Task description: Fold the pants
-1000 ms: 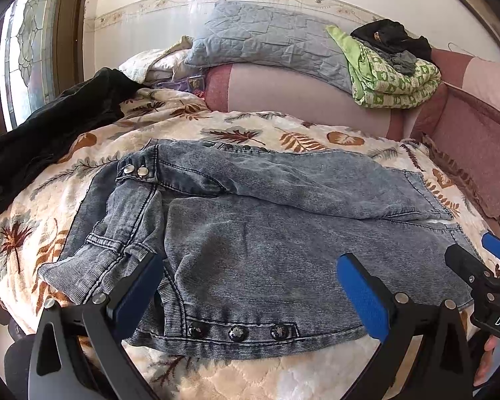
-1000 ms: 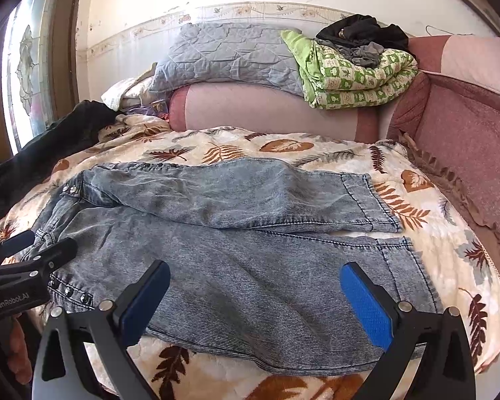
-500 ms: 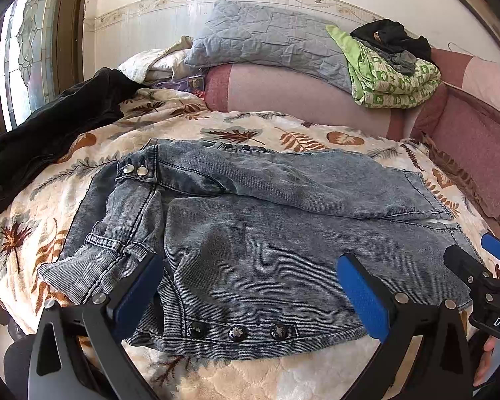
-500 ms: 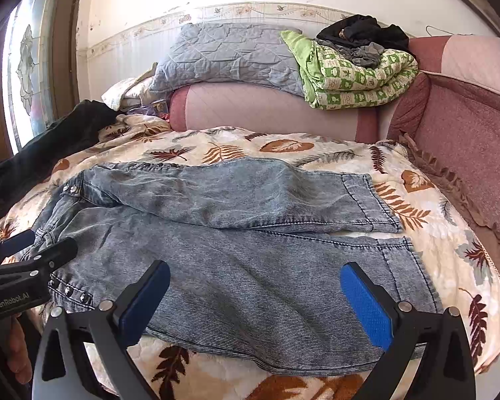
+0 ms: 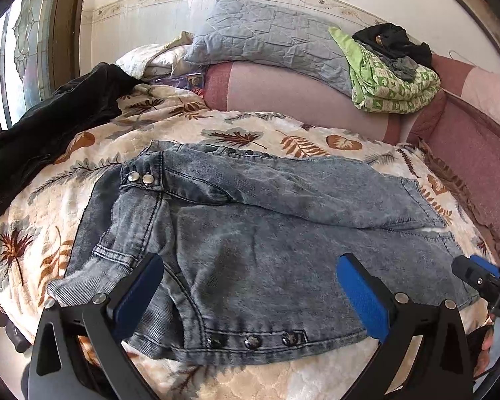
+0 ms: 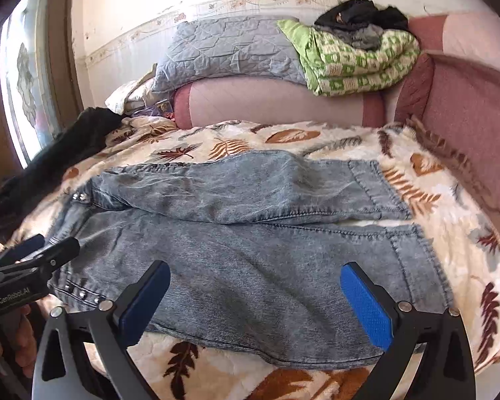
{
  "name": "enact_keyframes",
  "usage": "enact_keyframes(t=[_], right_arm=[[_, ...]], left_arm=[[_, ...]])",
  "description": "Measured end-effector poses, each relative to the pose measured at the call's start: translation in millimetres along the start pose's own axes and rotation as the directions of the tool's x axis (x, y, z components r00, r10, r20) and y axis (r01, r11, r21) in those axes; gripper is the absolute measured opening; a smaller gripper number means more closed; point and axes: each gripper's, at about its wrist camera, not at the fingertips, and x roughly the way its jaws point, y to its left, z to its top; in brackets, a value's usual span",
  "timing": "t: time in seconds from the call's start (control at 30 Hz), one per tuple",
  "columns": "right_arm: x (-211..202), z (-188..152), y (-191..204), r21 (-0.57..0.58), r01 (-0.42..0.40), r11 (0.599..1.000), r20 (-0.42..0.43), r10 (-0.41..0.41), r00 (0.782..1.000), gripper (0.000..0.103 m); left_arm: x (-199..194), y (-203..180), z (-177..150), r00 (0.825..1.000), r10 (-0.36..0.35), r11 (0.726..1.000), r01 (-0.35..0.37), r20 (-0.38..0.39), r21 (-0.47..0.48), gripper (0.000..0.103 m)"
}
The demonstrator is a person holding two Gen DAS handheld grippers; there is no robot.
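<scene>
Grey washed jeans (image 5: 266,233) lie flat on a leaf-print bed cover, waistband to the left, both legs running right side by side. They also show in the right wrist view (image 6: 250,233). My left gripper (image 5: 250,293) is open and empty, hovering over the hip near a row of studs (image 5: 250,341). My right gripper (image 6: 255,303) is open and empty over the near leg's lower part. The left gripper shows at the left edge of the right wrist view (image 6: 33,260). The right gripper shows at the right edge of the left wrist view (image 5: 483,276).
A black garment (image 5: 50,126) lies at the bed's left. A pink bolster (image 5: 300,100) at the back carries a grey quilt (image 5: 266,43) and a green folded blanket (image 5: 390,83). A red padded side (image 6: 466,116) borders the right. A window (image 5: 23,50) is at left.
Both grippers have stayed open and nearly still. The right wrist view has shifted slightly closer over the near leg.
</scene>
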Motion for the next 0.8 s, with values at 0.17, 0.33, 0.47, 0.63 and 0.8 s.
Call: enact_keyframes(t=[0.17, 0.33, 0.47, 0.63, 0.8], right_arm=[[18.0, 36.2, -84.8, 0.263, -0.015, 0.965, -0.137, 0.053, 0.989, 0.103], [61.2, 90.3, -164.0, 0.400, 0.036, 0.916, -0.246, 0.070, 0.967, 0.103], [97.2, 130.2, -209.7, 0.455, 0.079, 0.887, -0.271, 0.053, 0.961, 0.101], [154.9, 174.0, -228.5, 0.390, 0.127, 0.912, -0.337, 0.012, 0.942, 0.080], [200.7, 193.8, -233.7, 0.321, 0.179, 0.930, -0.381, -0.047, 0.923, 0.080]], left_arm=[[38.2, 65.9, 56.8, 0.986, -0.011, 0.986, -0.017, -0.167, -0.168, 0.103], [92.6, 110.7, 103.7, 0.952, 0.049, 0.964, -0.123, -0.301, -0.235, 0.103], [125.1, 126.1, 131.1, 0.941, 0.102, 0.963, -0.175, -0.322, -0.206, 0.103], [172.3, 138.3, 158.6, 0.927, 0.097, 0.970, -0.169, -0.362, -0.173, 0.103], [207.4, 155.9, 178.3, 0.923, 0.079, 0.961, -0.171, -0.377, -0.217, 0.103]])
